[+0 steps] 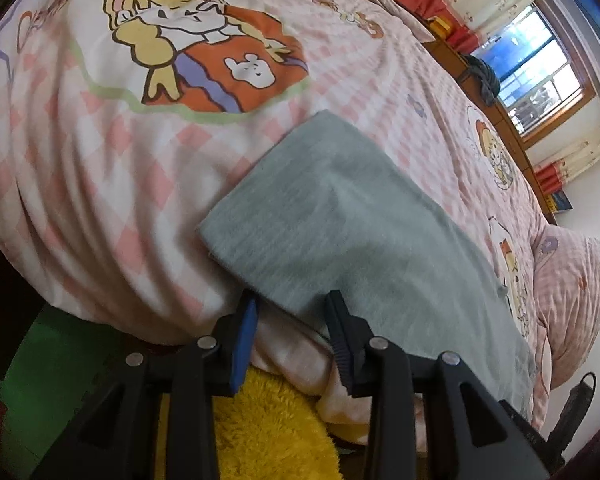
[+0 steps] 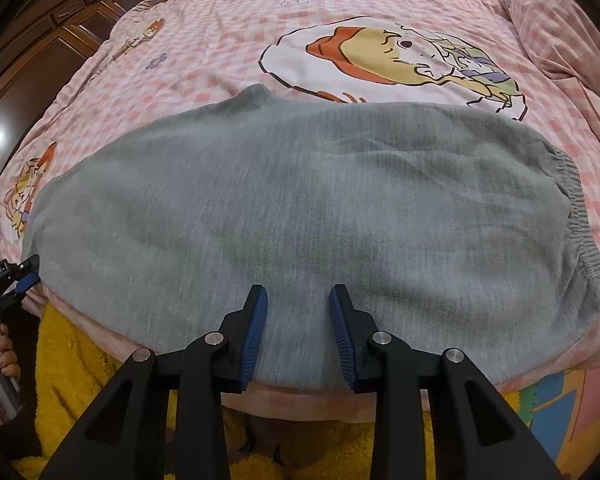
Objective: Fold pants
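Observation:
Grey knit pants lie flat on the pink checked bed cover, folded lengthwise, with the elastic waistband at the right. In the left wrist view the pants run from their left end away to the right. My left gripper is open at the near left corner of the pants, jaws apart, holding nothing. It also shows at the left edge of the right wrist view. My right gripper is open over the near edge of the pants, at their middle, empty.
The bed cover has cartoon prints. A pink pillow lies at the far right. A yellow fluffy blanket hangs below the bed's near edge. A wooden wardrobe stands at the left, a window beyond the bed.

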`<state>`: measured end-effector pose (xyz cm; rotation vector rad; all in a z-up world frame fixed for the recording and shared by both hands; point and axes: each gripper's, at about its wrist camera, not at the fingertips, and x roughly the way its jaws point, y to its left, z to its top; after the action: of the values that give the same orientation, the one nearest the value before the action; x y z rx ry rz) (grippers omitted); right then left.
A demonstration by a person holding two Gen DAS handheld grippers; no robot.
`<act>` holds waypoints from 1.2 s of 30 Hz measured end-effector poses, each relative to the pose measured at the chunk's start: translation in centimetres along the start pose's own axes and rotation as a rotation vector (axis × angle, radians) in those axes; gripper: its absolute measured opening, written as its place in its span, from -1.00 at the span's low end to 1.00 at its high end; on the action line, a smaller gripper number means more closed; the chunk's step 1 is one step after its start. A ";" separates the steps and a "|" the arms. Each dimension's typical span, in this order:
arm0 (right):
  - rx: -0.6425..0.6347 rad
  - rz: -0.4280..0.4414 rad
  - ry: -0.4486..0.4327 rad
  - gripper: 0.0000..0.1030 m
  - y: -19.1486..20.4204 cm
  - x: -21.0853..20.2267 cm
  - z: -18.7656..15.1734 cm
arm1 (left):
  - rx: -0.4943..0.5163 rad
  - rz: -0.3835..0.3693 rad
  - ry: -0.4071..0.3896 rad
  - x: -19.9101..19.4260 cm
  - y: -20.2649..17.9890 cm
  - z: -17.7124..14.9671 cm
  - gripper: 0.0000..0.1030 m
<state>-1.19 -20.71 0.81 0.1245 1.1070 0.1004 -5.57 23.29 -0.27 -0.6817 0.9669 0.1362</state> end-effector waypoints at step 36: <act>0.049 0.107 -0.020 -0.32 -0.9 -0.7 0.8 | 0.680 -0.205 0.035 1.2 -21.0 -7.0 -0.87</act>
<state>-0.73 -21.69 1.66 0.2284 1.0827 0.1679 -1.42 2.43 6.05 -0.1507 0.8961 -0.3751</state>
